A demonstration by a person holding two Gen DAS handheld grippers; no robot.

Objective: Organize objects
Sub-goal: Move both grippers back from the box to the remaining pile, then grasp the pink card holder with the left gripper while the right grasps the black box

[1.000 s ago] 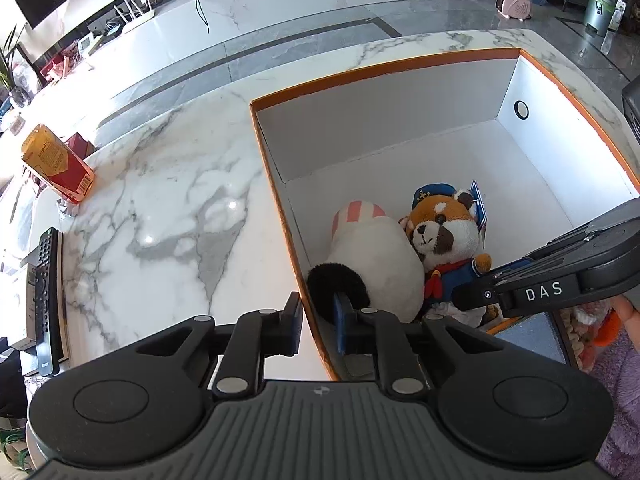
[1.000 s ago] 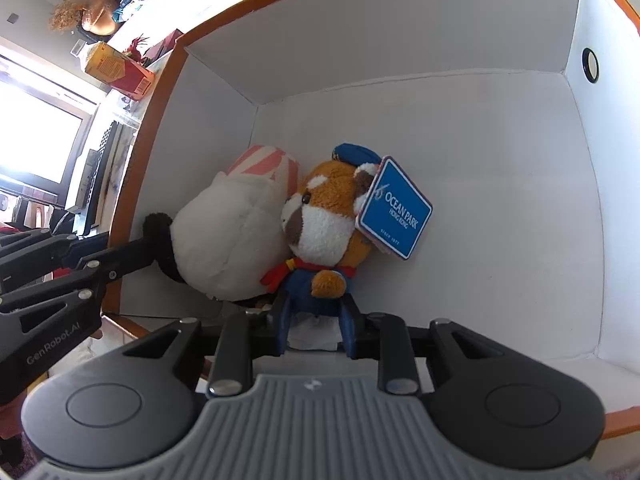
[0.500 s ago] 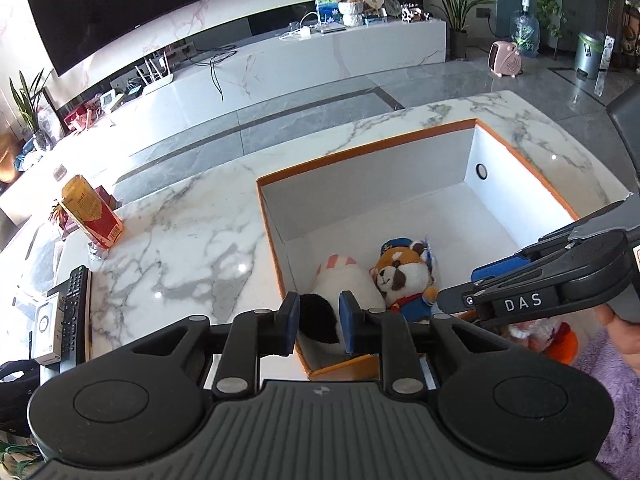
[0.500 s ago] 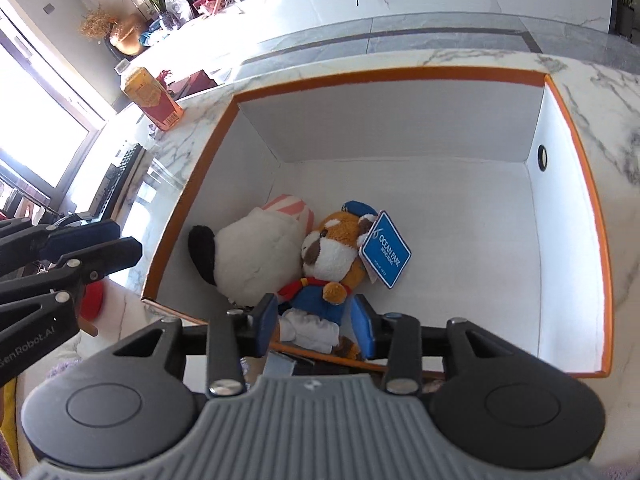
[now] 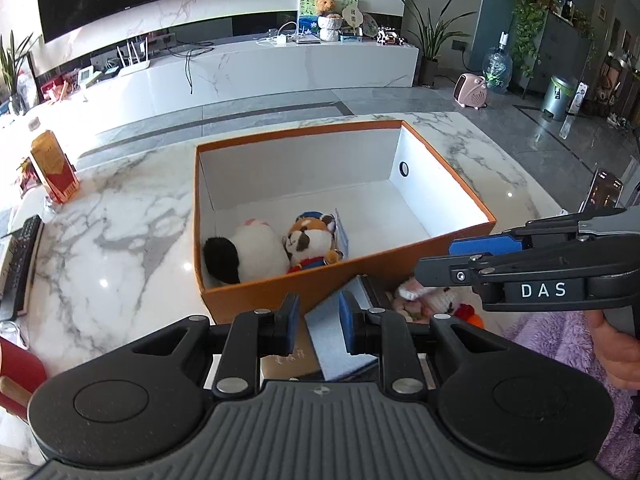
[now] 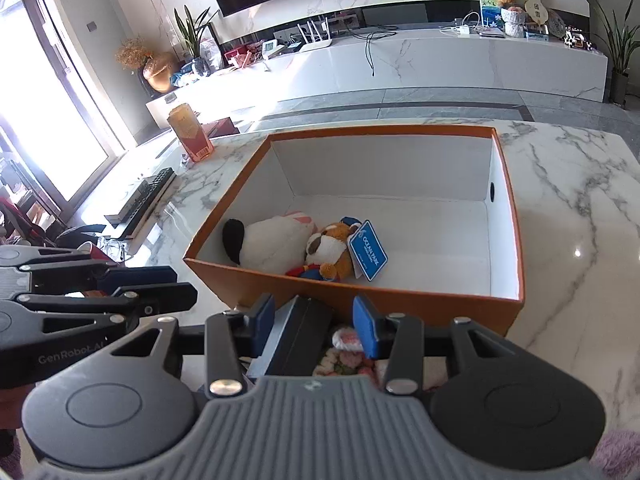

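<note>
An orange box with white inside (image 5: 352, 268) (image 6: 504, 216) stands on the marble table. In its near left corner lie a white plush with a black tip (image 5: 256, 254) (image 6: 272, 246) and a red panda plush (image 5: 310, 242) (image 6: 330, 250) with a blue tag (image 6: 369, 250). My left gripper (image 5: 319, 322) is open and empty, above the table's near edge, in front of the box. My right gripper (image 6: 314, 322) is open and empty, also short of the box. More plush toys (image 5: 424, 300) (image 6: 348, 354) lie below the table edge.
A red and gold carton (image 5: 54, 172) (image 6: 190, 132) stands at the far left of the table. A remote control (image 5: 18, 264) (image 6: 138, 202) lies at the left edge. A grey-blue container (image 5: 340, 344) sits below, near the loose toys.
Both grippers have pulled back and up out of the box, leaving the two plush toys inside. The right gripper has opened wider.
</note>
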